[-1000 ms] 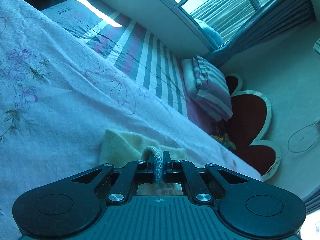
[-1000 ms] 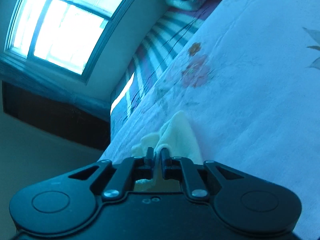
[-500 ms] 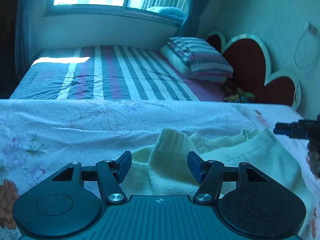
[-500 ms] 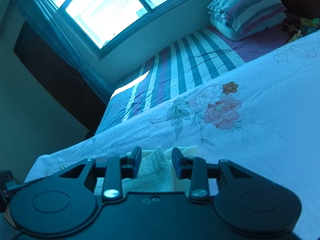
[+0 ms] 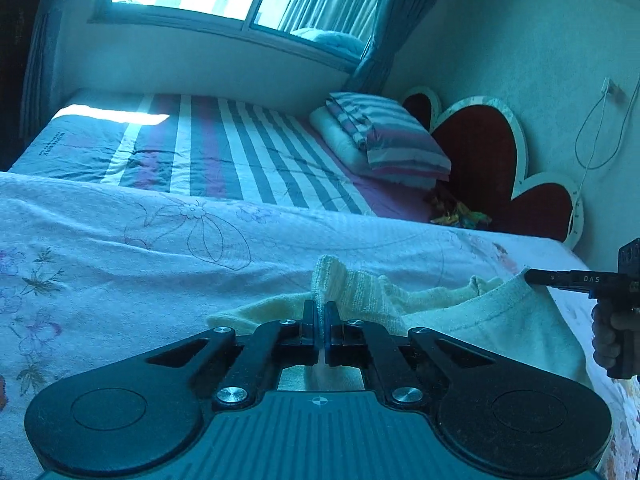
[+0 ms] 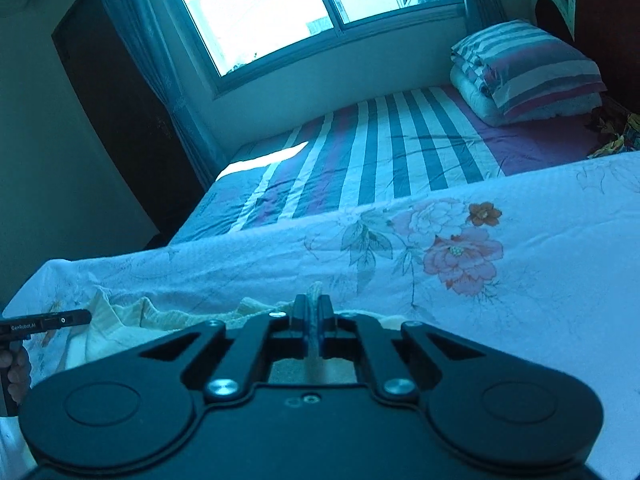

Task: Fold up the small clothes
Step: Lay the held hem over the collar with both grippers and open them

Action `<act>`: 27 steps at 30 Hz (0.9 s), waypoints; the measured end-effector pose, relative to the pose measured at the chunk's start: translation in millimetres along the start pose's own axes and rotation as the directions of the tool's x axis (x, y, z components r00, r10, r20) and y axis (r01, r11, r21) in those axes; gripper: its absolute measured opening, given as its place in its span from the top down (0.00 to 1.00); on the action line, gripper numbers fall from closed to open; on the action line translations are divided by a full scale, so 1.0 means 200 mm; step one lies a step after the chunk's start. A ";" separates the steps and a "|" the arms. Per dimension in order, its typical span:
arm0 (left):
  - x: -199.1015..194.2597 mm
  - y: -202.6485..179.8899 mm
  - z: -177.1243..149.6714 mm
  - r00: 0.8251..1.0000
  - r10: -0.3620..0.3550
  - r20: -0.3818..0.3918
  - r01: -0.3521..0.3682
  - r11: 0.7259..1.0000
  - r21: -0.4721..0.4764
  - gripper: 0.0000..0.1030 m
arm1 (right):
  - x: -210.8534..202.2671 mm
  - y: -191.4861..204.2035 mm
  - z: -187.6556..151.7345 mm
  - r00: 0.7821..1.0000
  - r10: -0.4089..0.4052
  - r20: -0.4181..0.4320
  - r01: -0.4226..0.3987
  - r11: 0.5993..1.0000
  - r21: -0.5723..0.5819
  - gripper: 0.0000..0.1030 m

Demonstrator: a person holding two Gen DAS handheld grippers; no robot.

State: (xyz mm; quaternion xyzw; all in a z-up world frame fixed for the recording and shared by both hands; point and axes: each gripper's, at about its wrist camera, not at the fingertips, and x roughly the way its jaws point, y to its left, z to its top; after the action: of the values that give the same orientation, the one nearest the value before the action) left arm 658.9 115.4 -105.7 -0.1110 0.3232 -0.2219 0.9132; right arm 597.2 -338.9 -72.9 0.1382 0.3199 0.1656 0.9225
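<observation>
A small pale yellow garment (image 5: 460, 312) lies rumpled on the floral sheet (image 5: 120, 248). My left gripper (image 5: 319, 312) is shut on a raised fold of the garment at its left side. My right gripper (image 6: 312, 312) is shut on the garment's edge (image 6: 314, 290) at its right side. Each gripper shows in the other's view: the right one (image 5: 536, 277) touches the garment's right corner, the left one (image 6: 86, 317) its left end. The garment (image 6: 120, 320) stretches between them.
The floral sheet (image 6: 520, 280) covers the near surface. Behind it is a striped bed (image 5: 224, 152) with a folded striped quilt (image 5: 384, 140) and a red heart-shaped headboard (image 5: 480, 148). A window (image 6: 280, 8) and a dark wardrobe (image 6: 120, 92) stand beyond.
Both grippers opened half a second ago, letting go of the garment, and have now shut again on new folds of it. The views have levelled out over the sheet.
</observation>
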 end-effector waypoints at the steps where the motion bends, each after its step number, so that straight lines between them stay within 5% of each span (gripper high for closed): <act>1: -0.01 0.00 0.00 1.000 0.011 0.004 -0.011 1.000 0.004 0.98 | -0.01 0.00 0.01 1.000 0.002 0.001 -0.002 1.000 -0.005 0.95; 7: 0.04 0.01 0.05 0.998 0.033 -0.062 -0.031 0.999 0.022 0.93 | 0.03 -0.02 -0.01 0.999 0.001 -0.032 0.000 1.000 0.012 0.93; 8: 0.05 0.01 0.06 0.997 0.041 -0.069 -0.039 0.999 0.029 0.86 | 0.03 -0.03 -0.01 0.999 0.000 -0.035 0.001 1.000 0.023 0.88; 10: 0.06 0.01 0.07 0.996 0.057 -0.072 -0.053 0.997 0.054 0.48 | 0.04 -0.05 -0.02 0.999 -0.012 -0.035 0.013 0.999 0.045 0.80; 11: 0.06 0.00 0.07 0.996 0.059 -0.066 -0.055 0.996 0.064 0.46 | 0.04 -0.06 -0.02 0.999 -0.007 -0.034 0.009 0.999 0.054 0.80; 15: 0.12 -0.01 0.08 0.990 0.031 -0.137 -0.019 0.996 0.086 0.50 | 0.07 -0.07 -0.03 0.997 -0.010 -0.075 0.014 0.999 0.048 0.80; 20: 0.19 -0.05 0.05 0.983 -0.005 -0.186 0.023 0.995 0.097 0.94 | 0.11 -0.05 -0.03 0.995 -0.012 -0.097 0.015 1.000 0.027 0.80; 22: 0.17 -0.07 0.04 0.989 -0.017 -0.150 0.030 0.996 0.085 0.98 | 0.11 -0.02 -0.03 0.994 0.004 -0.112 -0.004 1.000 -0.005 0.95; 27: 0.00 -0.04 0.04 0.998 -0.055 0.025 0.054 0.998 0.021 0.98 | -0.01 0.06 0.00 0.999 -0.018 0.029 0.020 0.998 -0.058 0.95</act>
State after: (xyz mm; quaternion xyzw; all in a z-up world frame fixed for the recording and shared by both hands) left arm 661.0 108.4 -97.3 -0.1134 0.3063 -0.2486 0.9119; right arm 594.1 -328.5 -67.0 0.1105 0.3029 0.1642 0.9322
